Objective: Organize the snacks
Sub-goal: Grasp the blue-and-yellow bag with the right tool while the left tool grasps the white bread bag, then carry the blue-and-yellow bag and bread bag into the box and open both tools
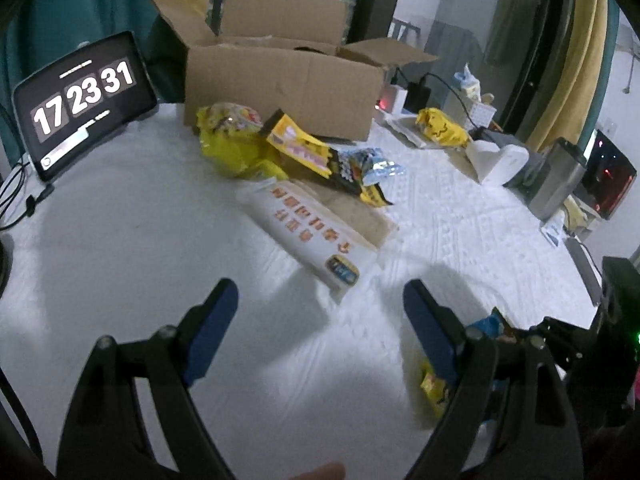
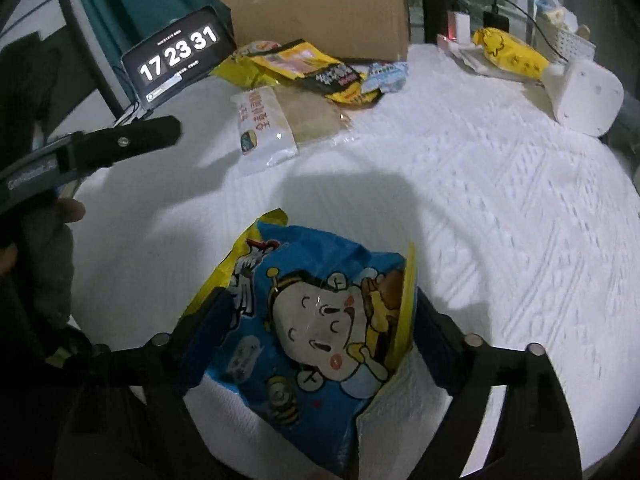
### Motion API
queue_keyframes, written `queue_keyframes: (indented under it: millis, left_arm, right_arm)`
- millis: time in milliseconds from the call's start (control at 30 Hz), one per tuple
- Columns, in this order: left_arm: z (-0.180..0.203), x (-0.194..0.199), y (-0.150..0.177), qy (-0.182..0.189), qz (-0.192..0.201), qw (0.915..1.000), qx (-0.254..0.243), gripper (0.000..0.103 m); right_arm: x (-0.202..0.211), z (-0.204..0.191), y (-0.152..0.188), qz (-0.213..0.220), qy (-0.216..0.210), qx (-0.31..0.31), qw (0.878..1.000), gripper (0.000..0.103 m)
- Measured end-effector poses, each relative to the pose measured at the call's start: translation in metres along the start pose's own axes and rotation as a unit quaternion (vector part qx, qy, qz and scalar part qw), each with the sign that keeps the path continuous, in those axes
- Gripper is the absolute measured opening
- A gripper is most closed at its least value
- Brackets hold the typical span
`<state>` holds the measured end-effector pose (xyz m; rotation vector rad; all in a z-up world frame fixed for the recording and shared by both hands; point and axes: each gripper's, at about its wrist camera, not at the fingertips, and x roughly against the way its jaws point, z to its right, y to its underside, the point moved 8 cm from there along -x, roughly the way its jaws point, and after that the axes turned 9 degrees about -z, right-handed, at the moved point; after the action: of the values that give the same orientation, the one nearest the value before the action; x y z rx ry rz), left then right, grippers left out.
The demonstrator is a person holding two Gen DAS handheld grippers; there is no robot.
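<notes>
- Looking along the left gripper (image 1: 320, 320) in the left wrist view, its fingers stand wide apart over the white-covered desk (image 1: 120, 240) with nothing between them.
- Ahead lie a white snack packet (image 1: 312, 232) and a heap of yellow snack bags (image 1: 272, 148), in front of an open cardboard box (image 1: 288, 80).
- In the right wrist view, the right gripper (image 2: 316, 312) has its fingers set on either side of a blue cartoon snack bag (image 2: 312, 320), against its edges; whether they squeeze it I cannot tell.

Blue and yellow cartoon snack bag (image 2: 316, 336), brown cardboard box (image 1: 288, 80), white textured tablecloth (image 1: 120, 240), teal curtain (image 1: 80, 4)
</notes>
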<state>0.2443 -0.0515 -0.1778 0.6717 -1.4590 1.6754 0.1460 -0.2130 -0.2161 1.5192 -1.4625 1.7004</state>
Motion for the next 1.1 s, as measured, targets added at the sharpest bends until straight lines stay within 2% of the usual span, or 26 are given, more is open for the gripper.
queue_keyframes:
  millis: [33,100,200,267,300,367,467,533,633,733,933,1100]
  left_arm:
    - [0.002,-0.004,-0.002,-0.001,-0.005,1.0000,0.000,0.086]
    - [0.005,-0.015,-0.007,-0.002,-0.017,0.9999,-0.001,0.086]
    - [0.012,-0.033,-0.017,-0.008,-0.033,0.9994,-0.001,0.086]
    - [0.015,-0.045,-0.024,-0.013,-0.044,0.9989,0.002,0.086]
    - [0.017,-0.051,-0.027,-0.015,-0.048,0.9987,0.004,0.087]
    - [0.019,-0.062,-0.035,-0.019,-0.052,0.9984,0.005,0.094]
    - [0.023,-0.080,-0.046,-0.029,-0.066,0.9973,0.012,0.095]
    - [0.025,-0.087,-0.054,-0.045,-0.067,0.9967,0.013,0.095]
    - [0.027,-0.099,-0.065,-0.074,-0.062,0.9953,-0.004,0.096]
    - [0.027,-0.117,-0.072,-0.127,-0.070,0.9889,-0.032,0.099]
    - [0.016,-0.122,-0.070,-0.158,-0.080,0.9828,-0.053,0.099]
    - [0.006,-0.109,-0.050,-0.153,-0.084,0.9831,-0.055,0.099]
  right_arm:
    - [0.000,0.000,-0.002,0.000,-0.010,0.004,1.000,0.076]
    - [0.000,0.004,-0.007,0.002,-0.021,0.005,1.000,0.072]
    - [0.001,0.018,-0.015,0.009,-0.013,0.006,1.000,0.069]
    - [0.007,0.035,-0.024,0.022,-0.015,-0.002,1.000,0.062]
    - [0.009,0.041,-0.029,0.026,-0.017,-0.006,1.000,0.054]
    - [0.014,0.058,-0.041,0.036,0.001,-0.009,0.999,0.052]
    - [0.015,0.080,-0.054,0.041,0.005,-0.017,0.999,0.051]
    - [0.017,0.091,-0.061,0.047,0.005,-0.021,0.999,0.045]
    - [0.021,0.109,-0.070,0.058,0.005,-0.033,0.998,0.045]
    - [0.018,0.124,-0.076,0.062,0.002,-0.044,0.997,0.045]
    - [0.009,0.125,-0.079,0.060,-0.011,-0.053,0.997,0.045]
    - [0.004,0.118,-0.082,0.056,-0.017,-0.050,0.997,0.045]
